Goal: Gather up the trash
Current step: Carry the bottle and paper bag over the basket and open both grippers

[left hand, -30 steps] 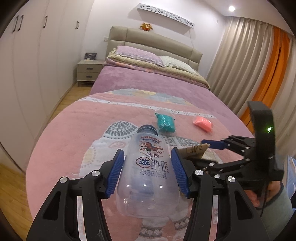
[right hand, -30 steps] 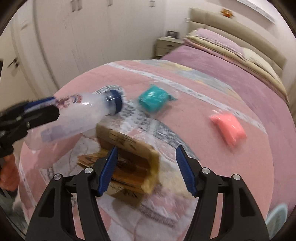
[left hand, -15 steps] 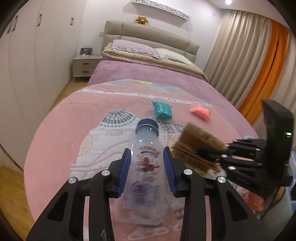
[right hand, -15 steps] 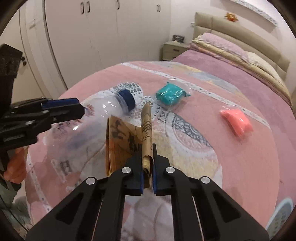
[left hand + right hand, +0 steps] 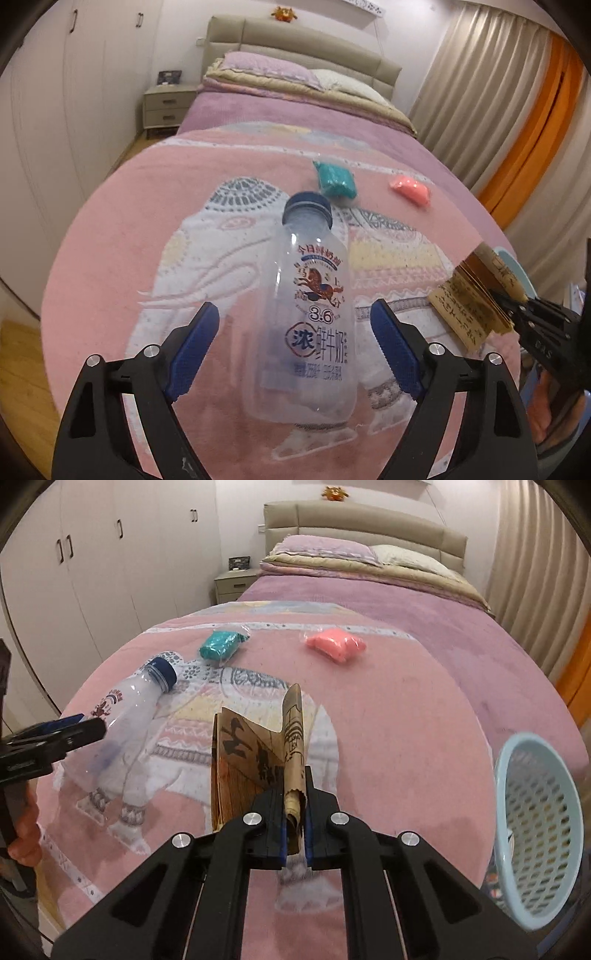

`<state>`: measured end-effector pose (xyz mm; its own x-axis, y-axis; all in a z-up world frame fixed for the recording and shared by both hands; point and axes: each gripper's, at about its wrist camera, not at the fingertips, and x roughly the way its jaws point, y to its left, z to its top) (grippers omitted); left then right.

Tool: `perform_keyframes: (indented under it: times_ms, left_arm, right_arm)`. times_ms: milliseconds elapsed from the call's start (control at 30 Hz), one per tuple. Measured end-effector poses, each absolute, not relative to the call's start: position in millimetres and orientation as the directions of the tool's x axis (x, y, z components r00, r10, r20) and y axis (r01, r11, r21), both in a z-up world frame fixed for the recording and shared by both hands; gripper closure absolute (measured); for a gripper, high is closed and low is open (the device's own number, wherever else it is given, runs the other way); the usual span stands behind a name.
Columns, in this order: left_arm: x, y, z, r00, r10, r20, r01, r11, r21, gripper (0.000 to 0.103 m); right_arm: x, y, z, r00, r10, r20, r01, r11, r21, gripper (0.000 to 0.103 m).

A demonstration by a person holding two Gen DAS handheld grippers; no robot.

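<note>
Left gripper (image 5: 295, 350) just opened around bottle (image 5: 314, 314).

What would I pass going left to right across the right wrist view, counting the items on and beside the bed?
Left gripper → plastic bottle → teal packet → brown paper bag, clamped in the shut right gripper → pink packet → light blue basket at the bed's right edge.

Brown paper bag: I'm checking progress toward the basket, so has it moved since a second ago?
Yes. The brown paper bag, then lying beside the bottle, is now clamped in the right tool and has shifted right, away from the bottle, toward the blue basket.
</note>
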<state>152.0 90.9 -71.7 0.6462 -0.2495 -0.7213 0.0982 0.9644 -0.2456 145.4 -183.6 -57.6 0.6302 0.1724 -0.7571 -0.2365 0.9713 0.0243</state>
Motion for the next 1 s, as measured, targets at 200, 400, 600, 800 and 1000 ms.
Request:
perform_keyframes:
  times_ms: [200, 400, 600, 800, 1000]
  left_arm:
    - [158.2, 68.1, -78.9, 0.622, -0.172, -0.764, 0.093, 0.985, -0.145, 0.047]
    - [146.5, 65.0, -70.3, 0.647, -0.182, -0.74, 0.082, 0.982, -0.169, 0.048]
    - [133.9, 52.1, -42.6, 0.703, -0.227, -0.674, 0.126, 0.972, -0.196, 0.05]
    - [129.4, 16.7, -8.5, 0.739, -0.338, -0.583, 0.247, 0.941, -0.232, 0.05]
    - [137.1, -44.5, 16.2, 0.717, -0.449, -0.534, 0.389, 0.893, -0.228, 0.05]
  right_arm:
    - [140.0, -196.2, -64.7, 0.616, 0.161, -0.771, -0.204, 0.978, 0.041, 0.097]
    - [149.2, -207.1, -76.4, 0.577, 0.225, -0.785, -0.179, 0.973, 0.148, 0.097]
    - [140.5, -212.4, -68.7, 0.622, 0.236, -0.747, -0.171, 0.971, 0.165, 0.097]
    - [128.1, -238.6, -45.9, 0.687, 0.193, -0.7, -0.111, 0.981, 0.162, 0.098]
    - [108.8, -286.9, -16.9, 0.768, 0.04, -0.639, 0.037, 0.994, 0.107, 0.098]
